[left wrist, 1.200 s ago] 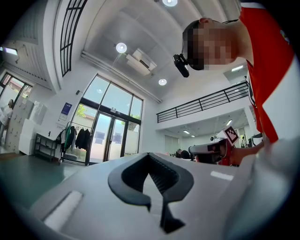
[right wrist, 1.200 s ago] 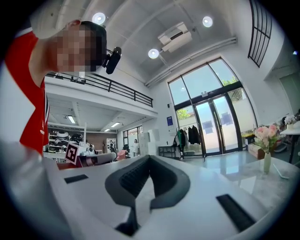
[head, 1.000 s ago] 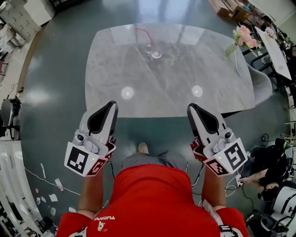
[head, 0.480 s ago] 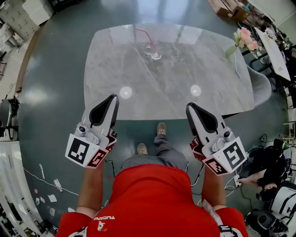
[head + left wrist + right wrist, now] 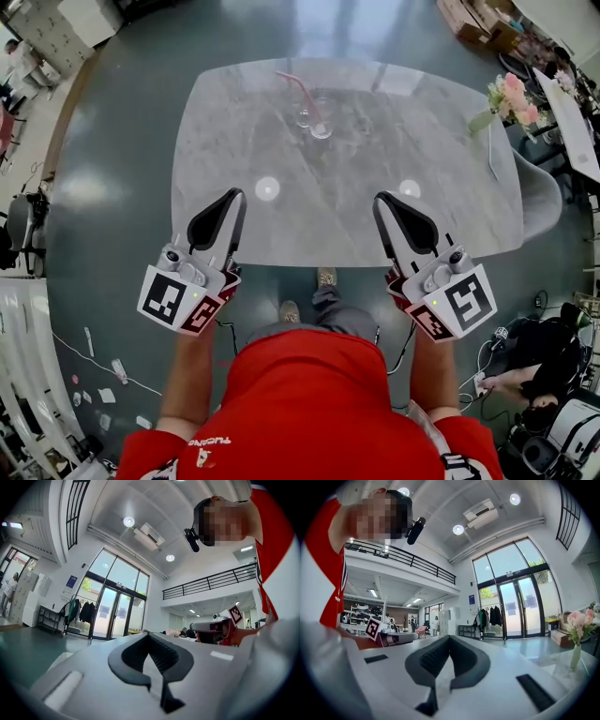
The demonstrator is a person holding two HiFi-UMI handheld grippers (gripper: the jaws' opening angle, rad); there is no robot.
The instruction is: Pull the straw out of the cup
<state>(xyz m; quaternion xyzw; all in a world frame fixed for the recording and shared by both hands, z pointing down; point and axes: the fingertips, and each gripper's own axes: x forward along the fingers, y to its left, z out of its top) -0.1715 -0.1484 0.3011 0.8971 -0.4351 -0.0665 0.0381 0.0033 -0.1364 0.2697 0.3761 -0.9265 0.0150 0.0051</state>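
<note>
A clear glass cup [image 5: 320,127] with a pink straw [image 5: 298,91] leaning to the left stands at the far middle of the grey marble table [image 5: 281,220]. My left gripper [image 5: 232,196] hovers over the table's near edge at the left, jaws shut and empty. My right gripper [image 5: 382,200] is level with it at the right, also shut with nothing in it. Both are well short of the cup. The left gripper view shows closed jaws [image 5: 149,635] pointing level into the hall. The right gripper view shows the same [image 5: 449,638]. Neither gripper view shows the cup.
A vase of pink flowers [image 5: 512,96] stands at the table's far right corner and appears in the right gripper view [image 5: 576,623]. A grey chair [image 5: 541,192] sits beside the table's right edge. A person [image 5: 525,394] crouches on the floor at lower right, among cables.
Both grippers have come forward, from short of the table to over its near edge. The person has stepped closer, so the table and cup look nearer. Jaws stay shut.
</note>
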